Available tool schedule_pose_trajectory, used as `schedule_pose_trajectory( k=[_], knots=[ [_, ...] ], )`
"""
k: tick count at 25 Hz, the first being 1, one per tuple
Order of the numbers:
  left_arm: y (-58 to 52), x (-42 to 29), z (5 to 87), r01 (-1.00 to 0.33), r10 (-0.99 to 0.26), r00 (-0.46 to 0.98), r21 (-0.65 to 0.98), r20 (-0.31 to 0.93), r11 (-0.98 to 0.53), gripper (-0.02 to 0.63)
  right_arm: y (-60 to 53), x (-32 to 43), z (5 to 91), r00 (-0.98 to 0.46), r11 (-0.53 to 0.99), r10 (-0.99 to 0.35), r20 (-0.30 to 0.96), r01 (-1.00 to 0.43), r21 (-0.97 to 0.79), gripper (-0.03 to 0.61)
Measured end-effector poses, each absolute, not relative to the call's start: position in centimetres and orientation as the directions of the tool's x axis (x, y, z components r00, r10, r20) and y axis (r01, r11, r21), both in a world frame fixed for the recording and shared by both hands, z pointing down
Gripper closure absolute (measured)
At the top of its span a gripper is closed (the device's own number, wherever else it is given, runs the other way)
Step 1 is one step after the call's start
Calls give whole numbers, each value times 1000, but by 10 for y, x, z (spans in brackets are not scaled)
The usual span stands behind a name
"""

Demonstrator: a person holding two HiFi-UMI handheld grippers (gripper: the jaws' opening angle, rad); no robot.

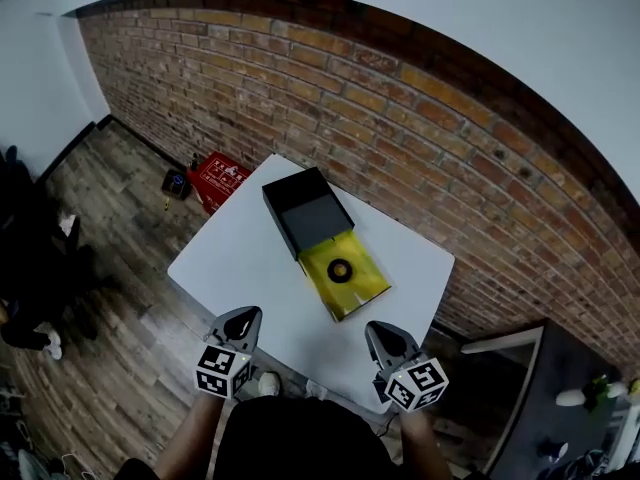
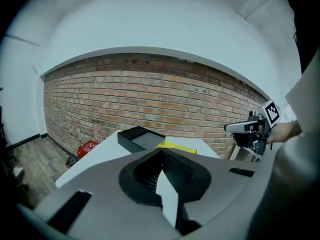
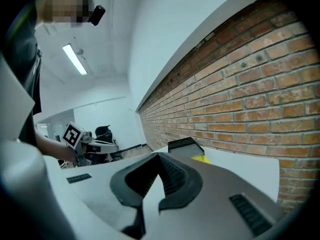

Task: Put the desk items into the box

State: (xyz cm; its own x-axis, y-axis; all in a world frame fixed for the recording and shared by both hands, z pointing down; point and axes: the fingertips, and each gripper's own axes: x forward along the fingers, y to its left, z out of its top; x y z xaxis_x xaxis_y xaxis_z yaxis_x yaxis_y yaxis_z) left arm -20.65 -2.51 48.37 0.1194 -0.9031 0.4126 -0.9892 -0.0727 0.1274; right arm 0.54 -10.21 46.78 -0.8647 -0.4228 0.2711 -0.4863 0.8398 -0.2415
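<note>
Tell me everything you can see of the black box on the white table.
The black box is a low, rectangular, open-topped container with matte black walls and a grey floor, card or plastic by its look. Nothing shows inside it. It lies flat and askew on the white table, toward the brick-wall side. Its near end meets the yellow flat item.

Near me: bare white table (image 1: 238, 260), free passage; beyond: black box (image 1: 305, 216), yellow sheet (image 1: 364, 284) touching it; brick wall (image 1: 300, 78) behind.
</note>
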Motion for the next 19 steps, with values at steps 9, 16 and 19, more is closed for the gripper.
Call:
schedule_pose_trajectory(
  k=[9,16,19],
  knots=[
    [-42,-200,479,-979,-906,179,164,383,-123,600,-108,14,467,-829,796,-491,268,-552,-250,557],
    [-47,-204,481,-980,-904,180,149,388,-131,601,-110,13,470,-821,783,-505,267,-566,-258,557],
    [-49,-209,481,-981,-906,177,148,384,-129,601,-111,12,471,-816,777,-511,270,-572,-261,557]
  ],
)
